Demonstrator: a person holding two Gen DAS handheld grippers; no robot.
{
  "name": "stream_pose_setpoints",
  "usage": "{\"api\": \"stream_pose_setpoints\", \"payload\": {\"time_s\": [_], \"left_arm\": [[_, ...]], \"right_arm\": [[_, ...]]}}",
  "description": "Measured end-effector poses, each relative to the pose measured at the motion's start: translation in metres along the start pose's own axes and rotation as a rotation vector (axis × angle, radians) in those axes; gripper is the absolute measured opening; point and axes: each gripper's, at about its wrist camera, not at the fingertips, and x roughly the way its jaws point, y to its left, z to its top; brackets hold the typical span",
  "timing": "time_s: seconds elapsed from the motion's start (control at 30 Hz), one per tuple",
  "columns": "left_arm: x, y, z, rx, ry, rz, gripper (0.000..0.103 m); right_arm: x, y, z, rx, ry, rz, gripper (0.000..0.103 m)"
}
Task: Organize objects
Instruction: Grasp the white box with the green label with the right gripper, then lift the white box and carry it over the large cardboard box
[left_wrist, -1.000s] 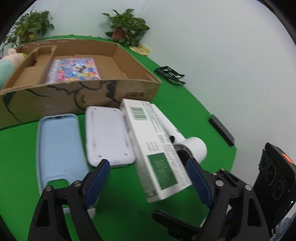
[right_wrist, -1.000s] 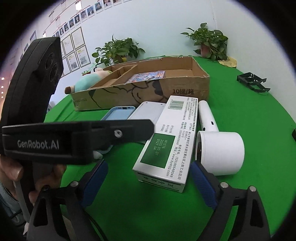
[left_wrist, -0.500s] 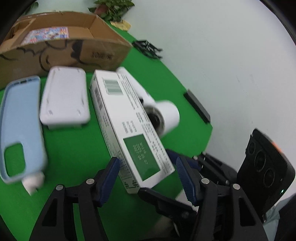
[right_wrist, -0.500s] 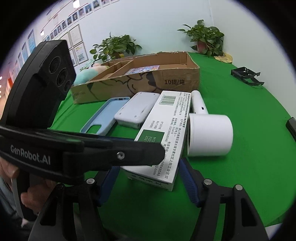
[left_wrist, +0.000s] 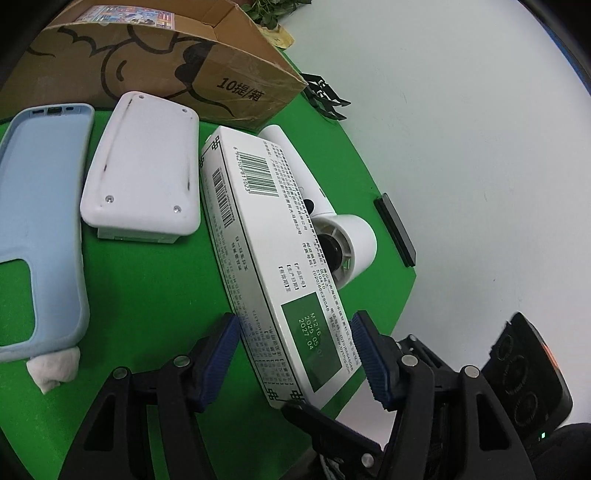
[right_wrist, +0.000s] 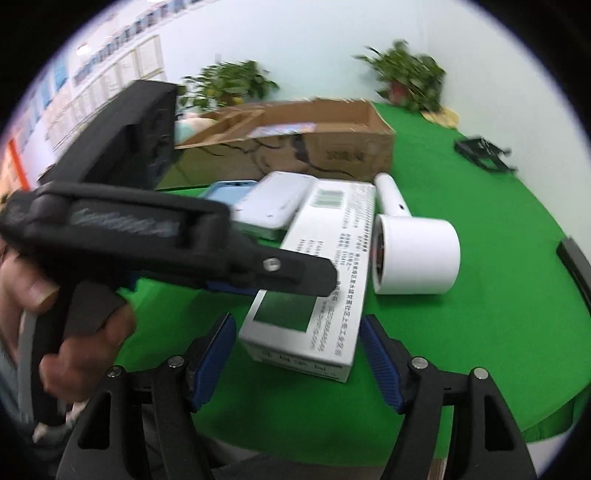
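Observation:
A long white carton with a green patch (left_wrist: 273, 254) lies on the green table, also in the right wrist view (right_wrist: 317, 273). My left gripper (left_wrist: 295, 354) straddles its near end, fingers close to its sides, left pad touching; it shows as a black body in the right wrist view (right_wrist: 147, 240). My right gripper (right_wrist: 299, 358) is open just before the carton's near end. A white hair dryer (left_wrist: 332, 229) lies against the carton's right side. A white flat device (left_wrist: 144, 173) and a blue phone case (left_wrist: 37, 214) lie to its left.
A cardboard box (left_wrist: 192, 77) with a colourful booklet inside stands behind the objects. A black bar (left_wrist: 395, 229) and a black bracket (left_wrist: 325, 99) lie near the table's right edge. Potted plants (right_wrist: 410, 77) stand at the back.
My left gripper has moved down and forward over the carton's near end and its jaws have narrowed around it. My right gripper has narrowed too and the view has shifted.

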Motion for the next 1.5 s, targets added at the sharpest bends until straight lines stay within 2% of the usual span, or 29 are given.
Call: {"api": "stream_pose_setpoints", "payload": {"time_s": [0.07, 0.13, 0.27, 0.37, 0.43, 0.5, 0.63, 0.83, 1.27, 1.3, 1.5], "left_arm": [[0.000, 0.001, 0.001, 0.001, -0.004, -0.006, 0.061], [0.001, 0.001, 0.001, 0.008, -0.003, -0.007, 0.061], [0.000, -0.002, -0.002, 0.023, 0.003, -0.002, 0.060], [0.001, -0.003, -0.002, 0.006, 0.000, -0.002, 0.057], [0.001, -0.002, -0.001, -0.010, -0.002, 0.001, 0.050], [0.001, -0.002, 0.001, -0.015, 0.001, 0.000, 0.049], [-0.001, -0.002, 0.002, -0.017, 0.000, 0.006, 0.047], [-0.017, -0.018, 0.005, 0.041, -0.045, 0.040, 0.043], [-0.101, -0.075, 0.042, 0.234, -0.252, 0.142, 0.041], [-0.092, -0.086, 0.047, 0.241, -0.258, 0.150, 0.041], [-0.117, -0.087, 0.056, 0.272, -0.292, 0.182, 0.041]], "right_arm": [[0.004, -0.005, 0.004, 0.041, 0.012, 0.010, 0.070], [0.005, -0.007, 0.006, 0.046, 0.011, -0.008, 0.065], [0.003, -0.013, 0.003, 0.061, 0.004, 0.005, 0.063], [-0.003, -0.021, -0.001, 0.115, 0.009, 0.058, 0.063], [-0.007, -0.028, -0.003, 0.175, 0.012, 0.128, 0.063], [-0.009, -0.034, -0.006, 0.222, 0.017, 0.179, 0.063], [-0.010, -0.030, -0.007, 0.218, 0.014, 0.180, 0.063], [-0.012, -0.022, -0.004, 0.179, -0.004, 0.173, 0.063], [-0.037, 0.003, 0.047, 0.053, -0.233, 0.199, 0.062], [-0.038, 0.003, 0.053, 0.052, -0.247, 0.207, 0.062], [-0.035, 0.005, 0.070, 0.039, -0.284, 0.223, 0.062]]}}
